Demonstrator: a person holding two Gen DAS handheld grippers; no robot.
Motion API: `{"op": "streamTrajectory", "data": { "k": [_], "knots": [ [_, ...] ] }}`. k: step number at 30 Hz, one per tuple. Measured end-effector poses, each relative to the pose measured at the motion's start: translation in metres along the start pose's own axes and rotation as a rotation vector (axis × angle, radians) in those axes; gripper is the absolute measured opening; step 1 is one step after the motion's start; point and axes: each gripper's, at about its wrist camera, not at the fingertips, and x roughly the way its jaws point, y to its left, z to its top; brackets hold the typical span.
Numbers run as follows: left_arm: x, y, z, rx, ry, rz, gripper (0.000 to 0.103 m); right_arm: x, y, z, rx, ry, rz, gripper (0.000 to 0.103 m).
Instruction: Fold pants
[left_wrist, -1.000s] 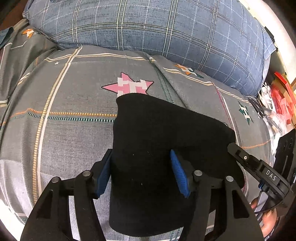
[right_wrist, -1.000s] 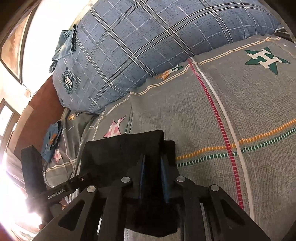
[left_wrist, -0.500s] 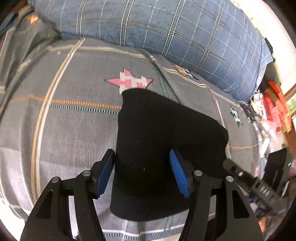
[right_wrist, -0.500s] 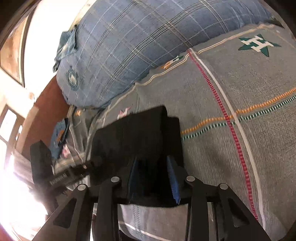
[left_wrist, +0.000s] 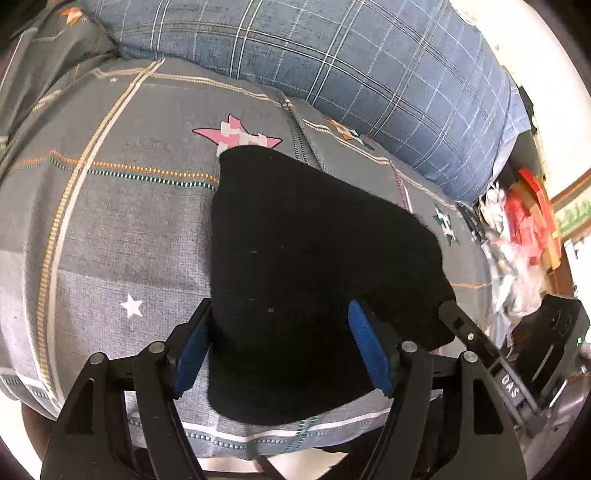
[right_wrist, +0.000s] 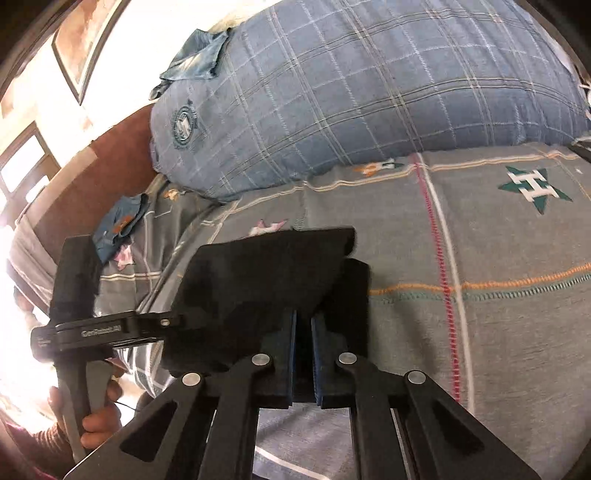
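Folded black pants (left_wrist: 310, 266) lie on the bed (left_wrist: 110, 221), left gripper (left_wrist: 280, 350) spread wide, right gripper (right_wrist: 303, 347) clamping their edge

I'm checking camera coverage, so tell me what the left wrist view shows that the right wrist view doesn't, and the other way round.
Only the left wrist view shows the left gripper with jaws wide open around the black pants, a small white star on the bedspread, and red and white clutter beside the bed.

Only the right wrist view shows the right gripper with jaws shut on the pants' edge, a framed picture, a denim garment on the blue plaid pillow, and the hand holding the other gripper.

Both show the pants, the pillow and the grey bedspread.
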Motion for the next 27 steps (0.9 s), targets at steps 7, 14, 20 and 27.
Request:
{"op": "streamTrajectory", "data": {
  "k": [7,14,20,27],
  "knots": [
    [-0.001,0.024,-0.009,-0.027,0.038,-0.043,0.072,0.009,-0.026,-0.011,0.125,0.038,0.033,0.012],
    [-0.017,0.037,0.032,-0.04,-0.035,-0.044,0.074,0.008,-0.036,0.017,0.256,-0.039,0.059,0.047],
    [0.022,0.021,0.052,-0.043,0.021,-0.027,0.067,0.058,-0.027,0.029,0.196,0.026,0.029,0.019],
    [0.042,0.025,0.055,-0.102,0.037,-0.012,0.068,0.057,-0.048,0.027,0.233,0.031,0.033,0.024]
  ]
}}
